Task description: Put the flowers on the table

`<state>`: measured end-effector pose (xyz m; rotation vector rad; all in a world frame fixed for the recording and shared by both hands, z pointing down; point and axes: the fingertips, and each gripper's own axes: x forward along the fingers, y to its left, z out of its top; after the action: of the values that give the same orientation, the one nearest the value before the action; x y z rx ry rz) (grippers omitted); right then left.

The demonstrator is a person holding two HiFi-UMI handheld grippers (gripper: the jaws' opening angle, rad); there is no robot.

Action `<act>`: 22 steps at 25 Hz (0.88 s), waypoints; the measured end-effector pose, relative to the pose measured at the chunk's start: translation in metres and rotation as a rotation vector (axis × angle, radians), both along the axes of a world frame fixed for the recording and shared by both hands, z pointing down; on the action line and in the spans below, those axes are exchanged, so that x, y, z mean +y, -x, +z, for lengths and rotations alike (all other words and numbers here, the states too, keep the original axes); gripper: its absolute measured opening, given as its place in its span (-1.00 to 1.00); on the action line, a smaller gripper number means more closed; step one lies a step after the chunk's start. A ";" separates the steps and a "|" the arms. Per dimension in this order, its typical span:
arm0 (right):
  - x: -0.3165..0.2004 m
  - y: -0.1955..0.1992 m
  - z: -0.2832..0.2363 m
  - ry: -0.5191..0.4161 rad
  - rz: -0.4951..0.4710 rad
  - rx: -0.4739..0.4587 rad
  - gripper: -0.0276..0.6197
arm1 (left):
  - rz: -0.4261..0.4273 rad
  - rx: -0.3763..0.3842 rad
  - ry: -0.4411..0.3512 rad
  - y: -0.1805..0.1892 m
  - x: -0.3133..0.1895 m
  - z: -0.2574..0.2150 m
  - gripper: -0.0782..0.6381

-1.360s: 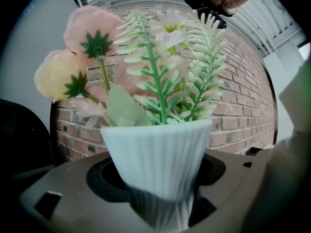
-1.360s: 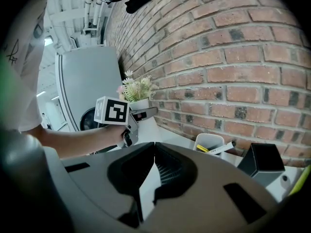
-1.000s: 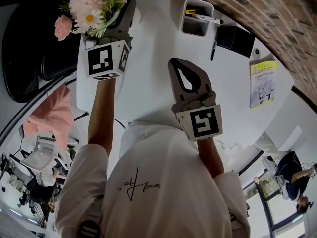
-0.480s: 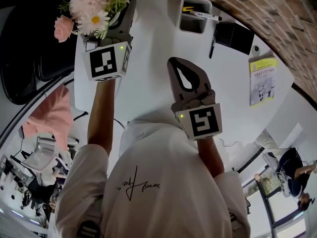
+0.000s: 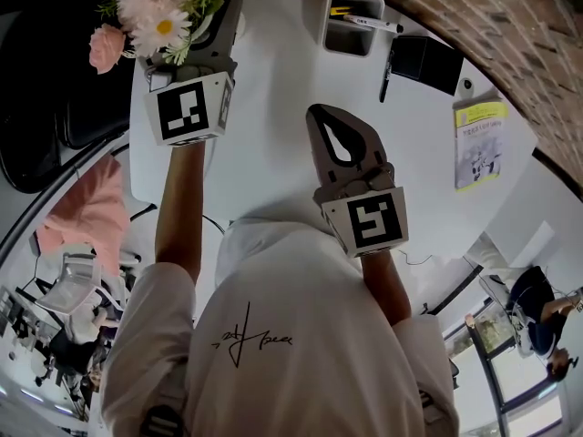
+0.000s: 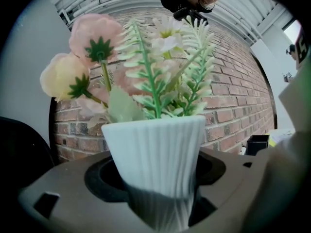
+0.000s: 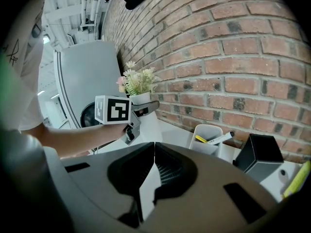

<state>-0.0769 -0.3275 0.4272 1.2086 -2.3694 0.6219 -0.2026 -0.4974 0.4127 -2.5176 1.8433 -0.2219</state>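
A white ribbed pot (image 6: 155, 164) of pink and white flowers (image 5: 155, 12) with green fern sprigs is clamped between the jaws of my left gripper (image 5: 223, 21), which is shut on it. In the head view the pot is held at the far left corner of the white table (image 5: 273, 144); whether it touches the tabletop I cannot tell. From the right gripper view the flowers (image 7: 138, 81) show upright above the left gripper (image 7: 146, 106). My right gripper (image 5: 328, 121) hovers over the table's middle, jaws shut with nothing between them.
A white pen holder (image 5: 351, 21) with markers stands at the back of the table, a black box (image 5: 424, 66) next to it, and a yellow-green booklet (image 5: 478, 144) lies at the right. A brick wall (image 7: 233, 57) runs behind the table. A dark chair (image 5: 55, 80) sits left.
My left gripper has carried the flower pot a little further forward and to the left over the table corner. The right gripper has hardly moved.
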 end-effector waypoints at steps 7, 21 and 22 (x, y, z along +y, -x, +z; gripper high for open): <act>0.003 -0.001 0.000 -0.003 -0.001 0.000 -0.84 | 0.016 -0.005 0.009 0.001 0.003 0.004 0.21; 0.012 0.002 -0.007 0.001 -0.008 0.002 -0.84 | -0.005 0.008 0.034 0.007 0.015 0.005 0.24; 0.012 0.002 -0.008 -0.005 -0.009 0.002 -0.84 | -0.007 0.008 0.036 0.008 0.016 0.005 0.24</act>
<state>-0.0787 -0.3156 0.4195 1.2001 -2.3753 0.6120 -0.2108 -0.4813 0.4181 -2.5396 1.8685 -0.2480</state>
